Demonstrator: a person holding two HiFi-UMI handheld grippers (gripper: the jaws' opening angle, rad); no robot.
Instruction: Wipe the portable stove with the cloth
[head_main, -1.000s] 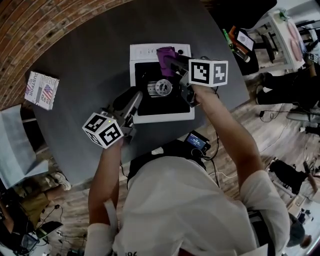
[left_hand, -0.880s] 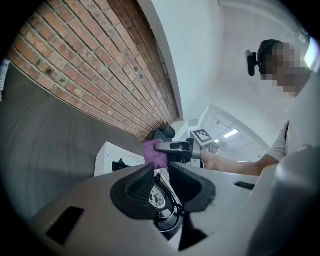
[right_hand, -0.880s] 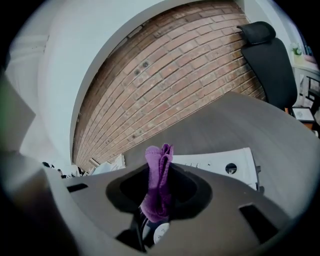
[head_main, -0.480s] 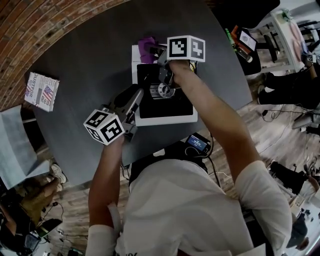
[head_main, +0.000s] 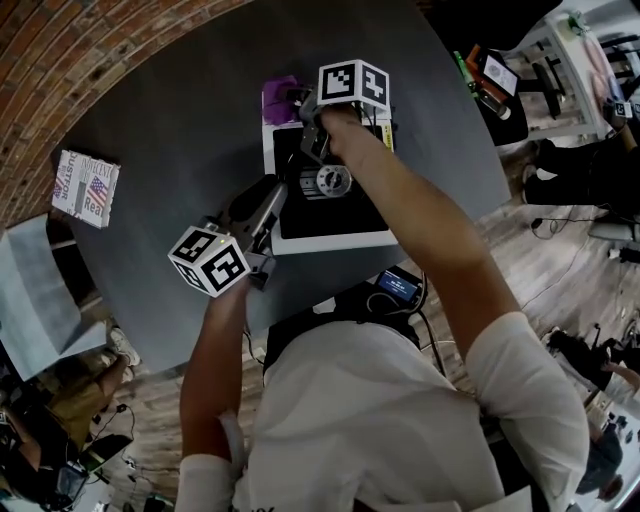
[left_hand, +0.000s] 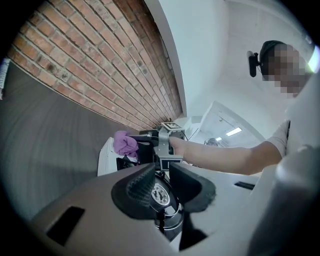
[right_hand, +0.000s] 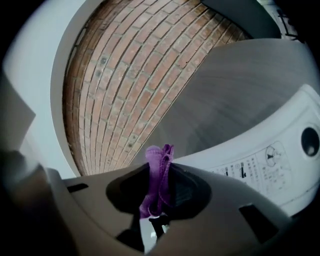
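Note:
The portable stove is white with a black top and a round burner; it sits mid-table. My right gripper is shut on a purple cloth at the stove's far left corner. In the right gripper view the cloth is pinched upright between the jaws of that gripper, above the white control panel. My left gripper rests at the stove's left edge. Its jaws stand slightly apart, and the burner shows through the gap. The cloth appears beyond.
The round dark table also carries a printed booklet at its far left. A small device with a lit screen hangs at the near edge by the person's body. A brick surface borders the table's far side.
My right gripper has carried the purple cloth leftward along the stove's back, from near the middle to the far left corner. The left gripper has stayed put.

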